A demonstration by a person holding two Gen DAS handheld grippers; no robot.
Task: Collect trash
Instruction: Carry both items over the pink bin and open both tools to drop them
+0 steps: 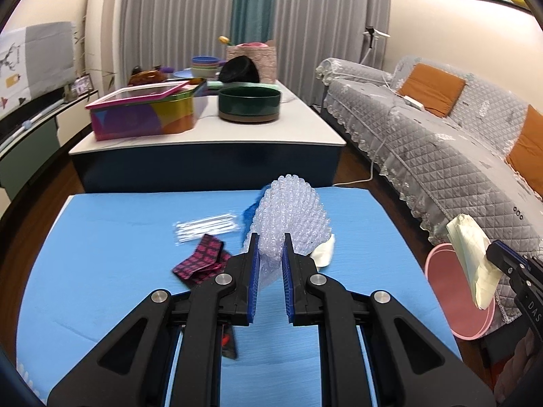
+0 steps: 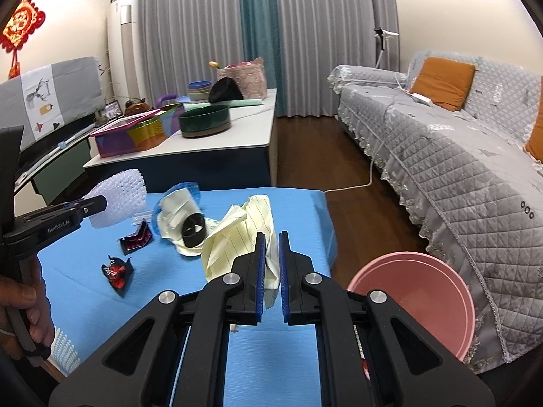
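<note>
My left gripper is shut on a wad of clear bubble wrap and holds it above the blue table. The bubble wrap also shows in the right wrist view. My right gripper is shut on a crumpled sheet of pale yellow lined paper, lifted near the table's right edge; it also shows in the left wrist view. A pink bin stands on the floor right of the table, also seen in the left wrist view.
On the table lie a red-patterned wrapper, a pack of cotton swabs, a black ring on crumpled white paper, and two dark red wrappers. A white table stands behind. A grey sofa is right.
</note>
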